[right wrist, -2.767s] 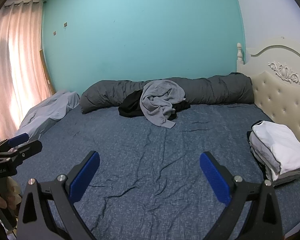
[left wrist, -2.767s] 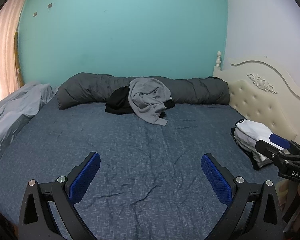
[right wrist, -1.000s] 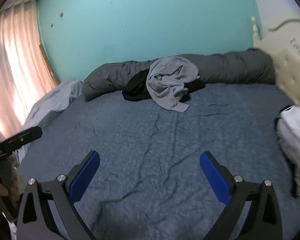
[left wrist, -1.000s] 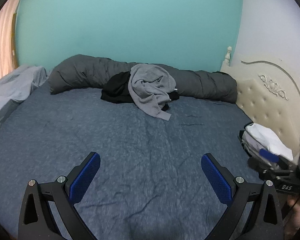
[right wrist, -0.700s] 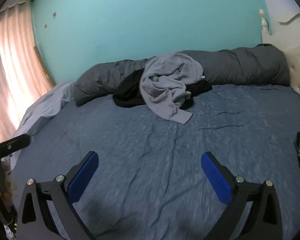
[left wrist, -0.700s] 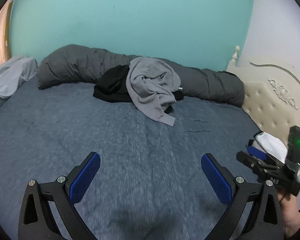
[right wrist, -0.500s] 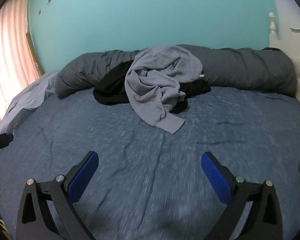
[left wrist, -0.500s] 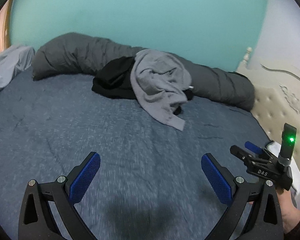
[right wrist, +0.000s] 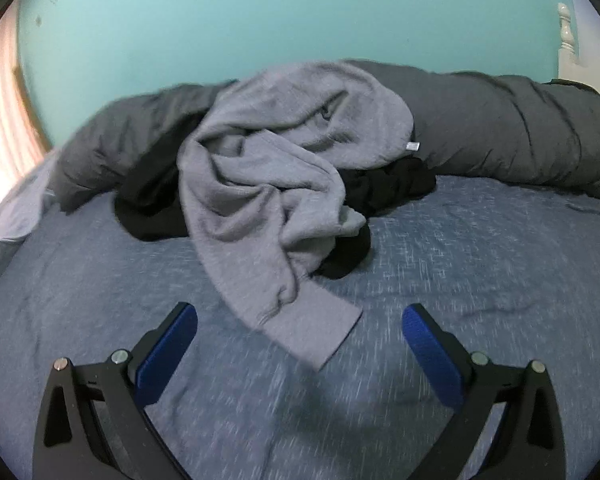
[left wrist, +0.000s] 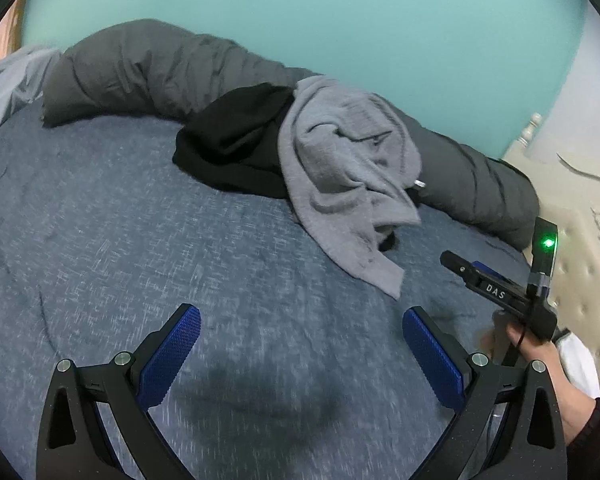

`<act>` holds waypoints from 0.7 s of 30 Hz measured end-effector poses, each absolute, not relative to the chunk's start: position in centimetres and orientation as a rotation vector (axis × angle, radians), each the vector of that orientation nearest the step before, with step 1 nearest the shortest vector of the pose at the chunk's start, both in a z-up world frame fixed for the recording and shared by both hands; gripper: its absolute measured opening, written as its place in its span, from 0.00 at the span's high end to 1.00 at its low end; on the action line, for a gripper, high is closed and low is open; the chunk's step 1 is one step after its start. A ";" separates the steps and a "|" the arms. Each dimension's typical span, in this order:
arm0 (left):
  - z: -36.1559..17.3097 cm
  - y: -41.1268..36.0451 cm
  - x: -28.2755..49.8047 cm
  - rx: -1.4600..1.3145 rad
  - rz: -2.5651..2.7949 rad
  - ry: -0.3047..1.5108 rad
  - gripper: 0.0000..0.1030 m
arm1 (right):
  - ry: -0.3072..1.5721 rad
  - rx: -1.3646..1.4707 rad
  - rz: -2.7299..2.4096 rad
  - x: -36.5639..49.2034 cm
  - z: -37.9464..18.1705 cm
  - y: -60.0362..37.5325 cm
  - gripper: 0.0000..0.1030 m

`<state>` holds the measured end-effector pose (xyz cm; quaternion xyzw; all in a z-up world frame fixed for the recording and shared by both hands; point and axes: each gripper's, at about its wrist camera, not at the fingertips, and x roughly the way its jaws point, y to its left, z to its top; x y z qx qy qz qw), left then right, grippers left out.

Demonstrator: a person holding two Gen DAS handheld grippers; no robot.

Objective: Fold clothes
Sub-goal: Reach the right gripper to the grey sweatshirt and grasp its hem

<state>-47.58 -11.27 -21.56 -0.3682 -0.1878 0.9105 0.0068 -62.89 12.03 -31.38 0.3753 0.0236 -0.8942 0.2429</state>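
Your left tongs (left wrist: 300, 352) stand wide apart with nothing between them, their blue pads (left wrist: 168, 356) finely ribbed, the black frames matte with small silver screws. They hang over the bed (left wrist: 100, 240), whose blue-grey cover has a flecked, woven look and shallow creases. Your right tongs (right wrist: 300, 352) are spread just as wide and also hold nothing; the bare cover shows between the pads.

The grey sweatshirt (right wrist: 268, 184) lies crumpled near the far side of the bed, a soft, fleecy knit bunched into thick folds. Its upper part is draped up against the long dark grey duvet roll (right wrist: 500, 128), which is puffy and wrinkled like a bolster along the teal wall (right wrist: 260, 12). One sleeve (right wrist: 312, 328) trails toward you, flat and tapered, ending in a squared cuff that lies just ahead of your right tongs, nearer the left pad's side than the right. A small white label (right wrist: 412, 145) shows at the sweatshirt's edge.

Under and beside the sweatshirt sits a black garment (left wrist: 232, 144), limp and heaped, touching it on both sides.

In the left view your right hand (left wrist: 540, 356) grips the right tool's handle, with a green light lit on the black module above. A cream tufted headboard (left wrist: 584, 248) stands at the right, and pale grey bedding (left wrist: 8, 88) is rumpled at the left edge.
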 end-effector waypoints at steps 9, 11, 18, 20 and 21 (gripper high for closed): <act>-25.7 -15.0 -50.7 -1.222 2.835 -0.713 0.00 | 0.218 1.014 -2.451 -69.3 -33.9 7.2 0.00; -26.6 -15.8 -50.5 -1.228 2.840 -0.738 0.00 | 0.269 0.993 -2.466 -70.6 -34.3 6.3 0.00; -29.1 -17.6 -49.5 -1.252 2.822 -0.800 0.00 | 0.493 1.033 -2.428 -72.9 -37.1 2.4 0.09; -29.5 -17.7 -49.2 -1.260 2.814 -0.802 0.00 | 0.571 1.059 -2.429 -72.8 -37.7 1.6 0.34; -29.6 -17.7 -49.1 -1.260 2.811 -0.803 0.00 | 0.611 1.071 -2.429 -72.7 -38.0 1.2 0.48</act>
